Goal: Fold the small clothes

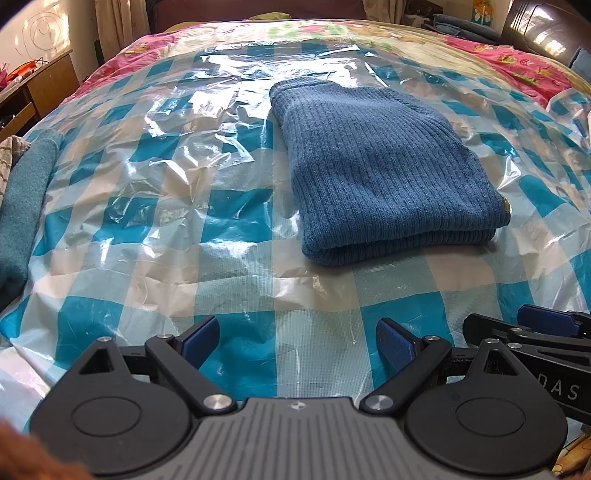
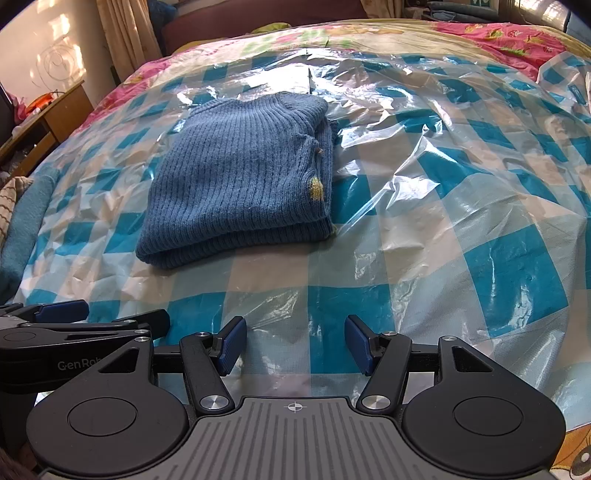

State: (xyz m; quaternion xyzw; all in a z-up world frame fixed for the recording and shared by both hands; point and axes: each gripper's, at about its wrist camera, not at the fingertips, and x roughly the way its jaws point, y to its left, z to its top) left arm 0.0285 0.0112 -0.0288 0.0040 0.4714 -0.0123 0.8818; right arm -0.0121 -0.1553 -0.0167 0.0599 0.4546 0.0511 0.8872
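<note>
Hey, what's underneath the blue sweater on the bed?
The folded sweater lies on a crinkled checked plastic sheet, which covers a floral bedspread. What lies directly beneath the sweater is hidden.

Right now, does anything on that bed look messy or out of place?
Nothing much. The blue sweater lies folded on the checkered plastic sheet, which is crinkled. One small oddity: a yellow patch peeks out at the sweater's right edge. Both tools sit open, apart from it.

Likely a home bedroom: floral-quilted bed (image 1: 517, 62), curtains (image 2: 125, 33), wooden desk (image 1: 44, 85).
</note>
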